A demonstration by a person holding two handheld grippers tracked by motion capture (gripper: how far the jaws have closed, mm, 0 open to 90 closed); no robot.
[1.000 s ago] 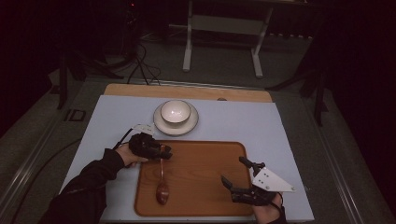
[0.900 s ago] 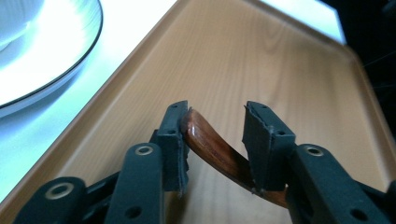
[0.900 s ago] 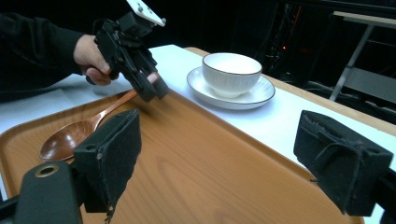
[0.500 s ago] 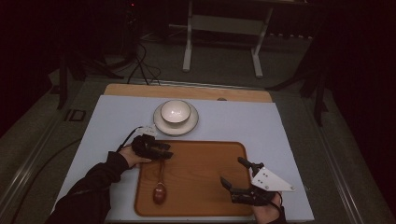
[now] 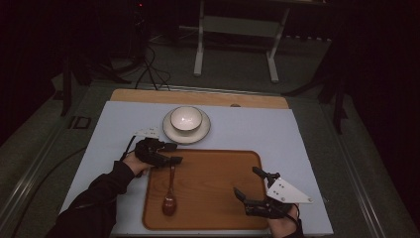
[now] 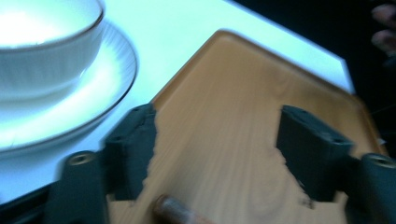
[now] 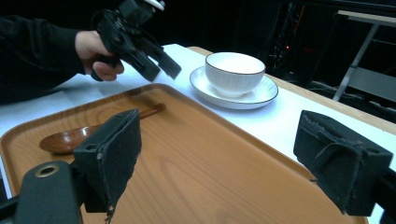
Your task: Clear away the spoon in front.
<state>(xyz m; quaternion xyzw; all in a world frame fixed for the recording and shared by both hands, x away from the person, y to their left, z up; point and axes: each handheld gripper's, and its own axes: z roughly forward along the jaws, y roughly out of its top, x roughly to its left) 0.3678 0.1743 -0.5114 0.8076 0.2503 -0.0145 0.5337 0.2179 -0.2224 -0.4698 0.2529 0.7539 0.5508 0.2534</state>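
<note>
Wooden spoon (image 5: 169,197) on tray (image 5: 218,168), pale table (image 5: 307,148), dark room; both grippers' fingers apart, empty.

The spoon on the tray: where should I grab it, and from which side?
Probably the handle's far end. The spoon lies flat on the tray, bowl toward the person, its thin straight handle pointing toward the dish. The left gripper hangs open right over that end, so come straight down, jaws straddling the handle.
</note>
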